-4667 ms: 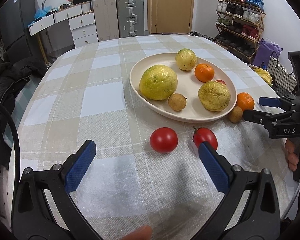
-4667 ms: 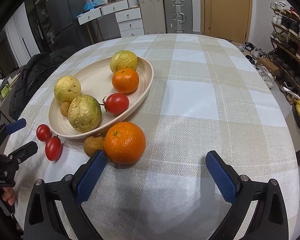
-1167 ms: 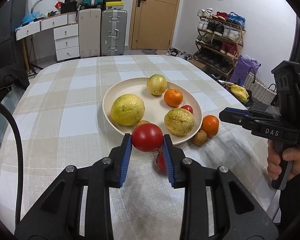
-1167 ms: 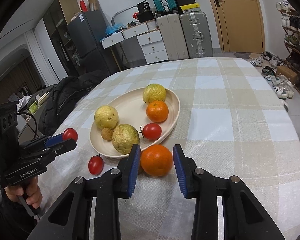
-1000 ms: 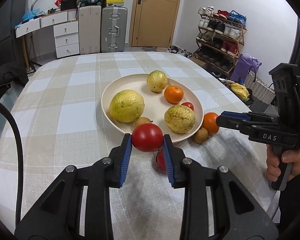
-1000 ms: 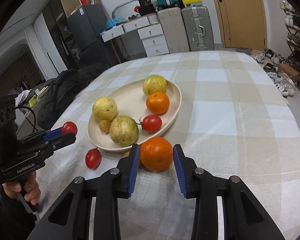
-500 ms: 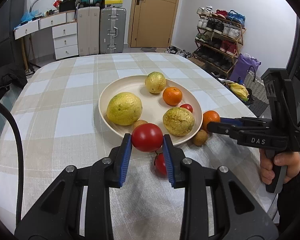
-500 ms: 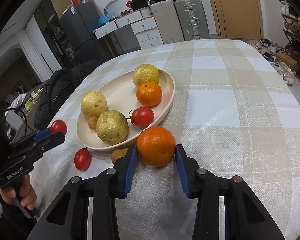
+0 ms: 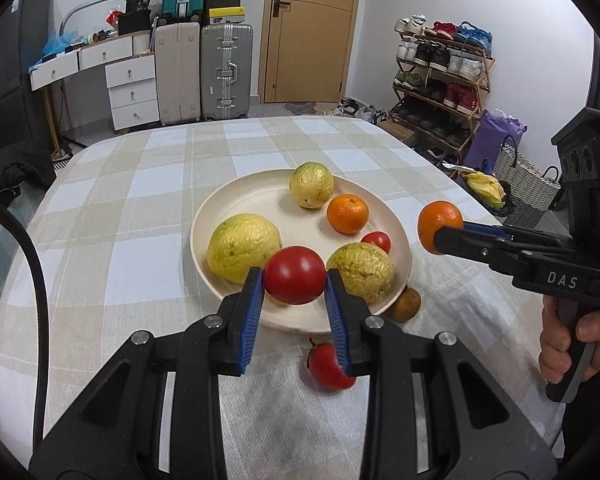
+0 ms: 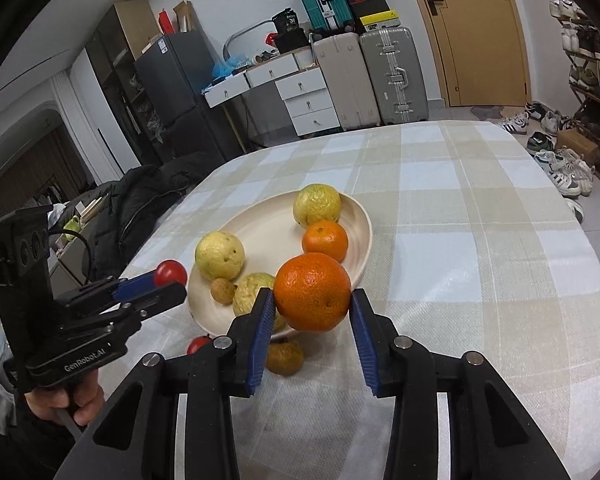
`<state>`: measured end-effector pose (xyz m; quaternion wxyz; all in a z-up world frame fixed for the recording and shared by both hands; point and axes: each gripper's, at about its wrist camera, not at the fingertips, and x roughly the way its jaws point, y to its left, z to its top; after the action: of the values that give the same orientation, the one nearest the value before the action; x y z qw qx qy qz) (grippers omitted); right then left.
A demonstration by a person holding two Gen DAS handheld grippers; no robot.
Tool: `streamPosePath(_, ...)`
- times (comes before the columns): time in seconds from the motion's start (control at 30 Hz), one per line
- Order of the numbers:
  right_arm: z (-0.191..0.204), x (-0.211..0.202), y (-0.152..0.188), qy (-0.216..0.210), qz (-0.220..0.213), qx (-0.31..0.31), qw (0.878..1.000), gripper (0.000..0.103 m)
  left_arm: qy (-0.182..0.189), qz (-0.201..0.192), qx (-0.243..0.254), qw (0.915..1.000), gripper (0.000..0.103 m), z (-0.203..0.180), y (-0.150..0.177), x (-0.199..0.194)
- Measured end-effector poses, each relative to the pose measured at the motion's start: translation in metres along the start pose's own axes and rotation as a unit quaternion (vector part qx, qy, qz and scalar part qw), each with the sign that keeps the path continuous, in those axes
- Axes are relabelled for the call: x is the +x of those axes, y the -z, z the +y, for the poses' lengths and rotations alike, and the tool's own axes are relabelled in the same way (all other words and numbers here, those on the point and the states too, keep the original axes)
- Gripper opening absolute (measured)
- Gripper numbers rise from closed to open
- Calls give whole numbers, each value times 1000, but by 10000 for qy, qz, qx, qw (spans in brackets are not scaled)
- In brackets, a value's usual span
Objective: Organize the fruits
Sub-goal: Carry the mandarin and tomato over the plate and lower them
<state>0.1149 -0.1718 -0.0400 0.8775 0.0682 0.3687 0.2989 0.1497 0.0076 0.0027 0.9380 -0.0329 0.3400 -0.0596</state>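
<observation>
My left gripper (image 9: 294,280) is shut on a red tomato (image 9: 294,275), held in the air over the near rim of the cream plate (image 9: 256,196). My right gripper (image 10: 312,300) is shut on a large orange (image 10: 312,292), lifted off the cloth beside the plate (image 10: 366,236). The plate holds three yellow-green fruits, a smaller orange (image 9: 347,213) and a small tomato (image 9: 376,241). A second tomato (image 9: 327,366) and a brown fruit (image 9: 405,307) lie on the cloth by the plate's near edge. In the left wrist view the right gripper (image 9: 440,236) carries its orange (image 9: 440,220) at the right.
A checked cloth (image 10: 480,264) covers the round table. Suitcases (image 9: 226,72) and drawers stand behind it, a shoe rack (image 9: 440,80) and baskets at the right. A dark jacket (image 10: 140,204) lies on a chair at the left. A hand (image 9: 572,340) grips the right tool.
The right gripper has lifted the orange off the cloth and it now hangs beside the plate. The left gripper and its tomato have stayed almost still.
</observation>
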Motion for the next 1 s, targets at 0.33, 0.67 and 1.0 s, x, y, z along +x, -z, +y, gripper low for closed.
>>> streamPosePath(0.33,7,11,-14,-129,10,66,9999,39,-78,12,61,10000,28,-7,-13,25)
streamPosePath(0.67,8,27,-22,-155,138,133,9997,39,-216,60,225,9995,28,-14,-16,47)
streamPosePath(1.0,5,46,-24,-138,249,326,9991,39,-292,89,303,9991,28,-19,-18,56)
